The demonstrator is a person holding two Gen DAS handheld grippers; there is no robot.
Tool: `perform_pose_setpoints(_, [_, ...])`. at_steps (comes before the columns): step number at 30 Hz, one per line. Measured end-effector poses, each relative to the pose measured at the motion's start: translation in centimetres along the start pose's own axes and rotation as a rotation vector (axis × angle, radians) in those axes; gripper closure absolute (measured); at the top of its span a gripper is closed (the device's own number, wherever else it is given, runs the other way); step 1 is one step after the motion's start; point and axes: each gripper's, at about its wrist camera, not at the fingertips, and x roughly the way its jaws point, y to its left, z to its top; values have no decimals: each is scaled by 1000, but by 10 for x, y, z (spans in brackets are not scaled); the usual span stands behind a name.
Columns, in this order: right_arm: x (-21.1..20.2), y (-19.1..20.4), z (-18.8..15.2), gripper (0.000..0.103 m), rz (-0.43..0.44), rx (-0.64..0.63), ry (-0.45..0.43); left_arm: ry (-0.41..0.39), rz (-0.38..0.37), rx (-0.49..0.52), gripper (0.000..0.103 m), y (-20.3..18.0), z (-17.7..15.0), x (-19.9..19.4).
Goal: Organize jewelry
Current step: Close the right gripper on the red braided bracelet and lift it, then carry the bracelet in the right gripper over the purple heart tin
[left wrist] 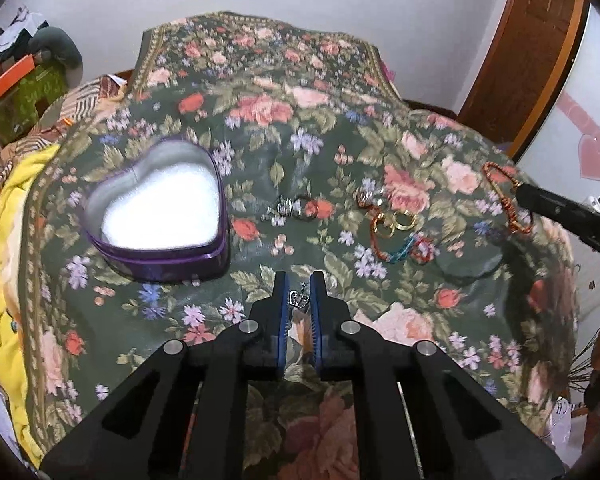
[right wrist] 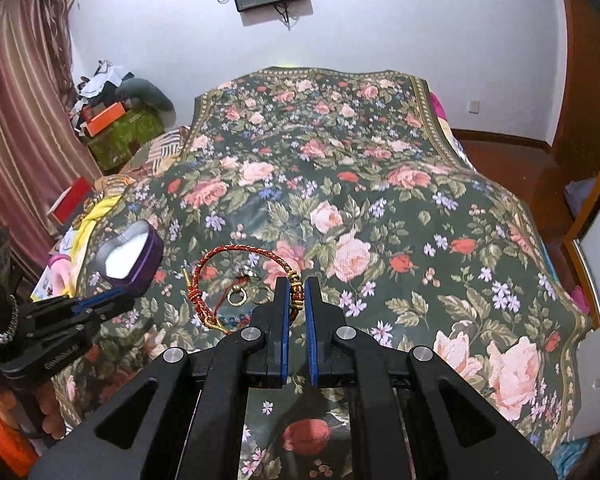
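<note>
the left gripper (left wrist: 299, 294) hangs above the floral bedspread (left wrist: 308, 128), its blue-padded fingers (left wrist: 281, 300) drawn close on a small silver crown charm (left wrist: 299, 298) pinched between the tips. the heart-shaped purple tin (left wrist: 156, 248) sits open on the bed just to the left of it, with a white lining showing inside. beyond the gripper, on the cover, lie a few loose pieces: a silvery charm with a dark ring (left wrist: 296, 208), a pair of gold hoop rings (left wrist: 392, 222), and a beaded string in orange, blue and red (left wrist: 404, 250) just in front of the hoops.

the right gripper (right wrist: 297, 294) is nearly closed on the knotted, gold-beaded section of a red-and-gold braided bracelet (right wrist: 236, 254), whose loop arcs out to the left of the fingers and stands clear of the bedspread. in the left wrist view the same bracelet shows at the far right, hanging from the black finger tip. under the loop the gold hoop rings rest on the fabric. the tin is seen at the left from this side, tilted by the lens, behind the left gripper.

a yellow blanket (left wrist: 16, 264) is bunched along the bed's left edge, and a green box (right wrist: 120, 136) stands by the wall.
</note>
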Motion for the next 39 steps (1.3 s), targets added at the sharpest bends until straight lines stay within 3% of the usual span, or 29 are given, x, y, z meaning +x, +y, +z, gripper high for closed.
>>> perform_pose_setpoints(22, [-17,77,43,97,84,-170,-134,-259,40,-41,94,29,36,-101])
perform_pose_setpoints(39, [28,130,58,97,165,-253,-83,-292,107,-54,94,63,47,-105])
